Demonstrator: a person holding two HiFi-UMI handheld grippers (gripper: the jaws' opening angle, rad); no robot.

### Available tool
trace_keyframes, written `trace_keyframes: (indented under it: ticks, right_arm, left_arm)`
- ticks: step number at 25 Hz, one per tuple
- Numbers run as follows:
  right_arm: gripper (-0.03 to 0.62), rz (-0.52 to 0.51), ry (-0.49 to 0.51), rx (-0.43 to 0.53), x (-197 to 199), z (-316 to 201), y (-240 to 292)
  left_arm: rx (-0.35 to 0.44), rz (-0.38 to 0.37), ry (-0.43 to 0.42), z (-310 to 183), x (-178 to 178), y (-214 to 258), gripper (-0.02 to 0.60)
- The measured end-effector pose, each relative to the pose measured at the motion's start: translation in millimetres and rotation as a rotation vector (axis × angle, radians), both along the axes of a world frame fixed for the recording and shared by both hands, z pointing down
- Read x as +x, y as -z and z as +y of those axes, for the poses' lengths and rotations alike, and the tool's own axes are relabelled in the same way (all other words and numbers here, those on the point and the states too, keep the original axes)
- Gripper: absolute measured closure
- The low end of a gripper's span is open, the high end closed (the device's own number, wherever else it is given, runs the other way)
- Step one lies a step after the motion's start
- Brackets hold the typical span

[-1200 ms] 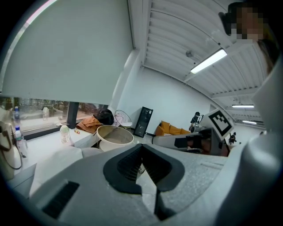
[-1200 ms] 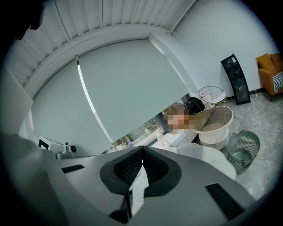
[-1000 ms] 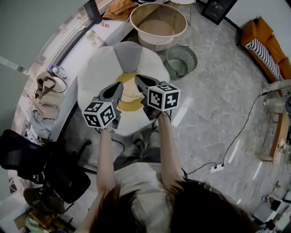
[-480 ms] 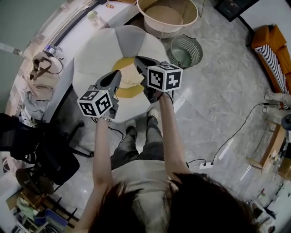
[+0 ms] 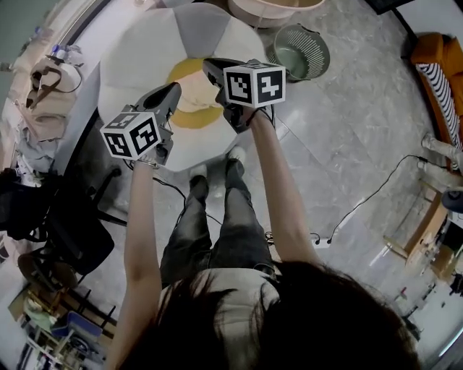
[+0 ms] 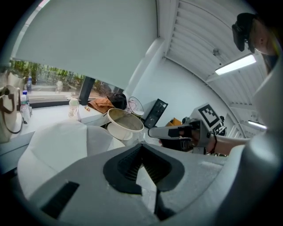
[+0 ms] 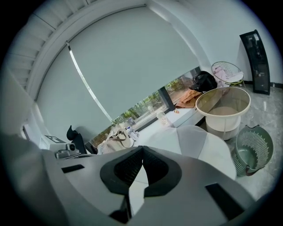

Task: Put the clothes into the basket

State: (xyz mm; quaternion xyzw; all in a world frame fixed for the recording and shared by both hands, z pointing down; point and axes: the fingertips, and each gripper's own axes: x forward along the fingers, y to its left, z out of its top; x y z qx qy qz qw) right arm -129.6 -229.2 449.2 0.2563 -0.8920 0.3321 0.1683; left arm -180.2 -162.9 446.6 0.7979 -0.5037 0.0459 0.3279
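Far left, a beige handbag (image 5: 45,78) sits on the white sill (image 5: 92,32), with a black office chair (image 5: 64,230) on the floor below it. Now the left gripper (image 5: 171,92): it's out over the left half of the round white-and-grey pouf (image 5: 137,52), tip just beside the clothes. Its own view shows the jaws pressed together, nothing between them.

And there are the clothes, right in the middle of the pouf: a cream piece (image 5: 195,100) lying on a yellow one (image 5: 189,118), neither in a basket yet.

Right gripper (image 5: 211,66) next, over the far right side of that little pile — whether it touches the cloth, I can't tell. Jaws closed tight here too, and empty.

Past the pouf's far edge stands the big cream basket (image 5: 278,7) on the floor; the head view catches only its near rim, while the right gripper view shows it whole, round and open-topped. Just right of it, a green slatted basket (image 5: 298,52) sits on the grey tiles — well apart from the clothes. Far right, an orange sofa (image 5: 432,61) with a striped cushion (image 5: 446,94).
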Motion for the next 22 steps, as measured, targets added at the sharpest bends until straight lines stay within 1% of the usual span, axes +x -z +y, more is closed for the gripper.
trace_keyframes:
  ticks: [6, 14, 17, 19, 22]
  right_arm:
    - [0.585, 0.037, 0.055, -0.015, -10, -16, -36]
    - [0.585, 0.105, 0.135, -0.060, -14, -16, -96]
    - [0.585, 0.099, 0.152, -0.106, -14, -15, -121]
    - [0.585, 0.112, 0.160, -0.120, -12, -16, -138]
    - [0.585, 0.131, 0.151, -0.139, -6, -23, -164]
  left_arm:
    - [-0.051, 0.024, -0.026, -18, -1, -42, 0.571]
    - [-0.106, 0.050, -0.056, -33, 10, -92, 0.571]
    - [-0.132, 0.052, -0.081, -37, 14, -115, 0.571]
    - [-0.151, 0.052, -0.094, -38, 16, -130, 0.571]
    - [-0.178, 0.065, -0.092, -40, 16, -153, 0.571]
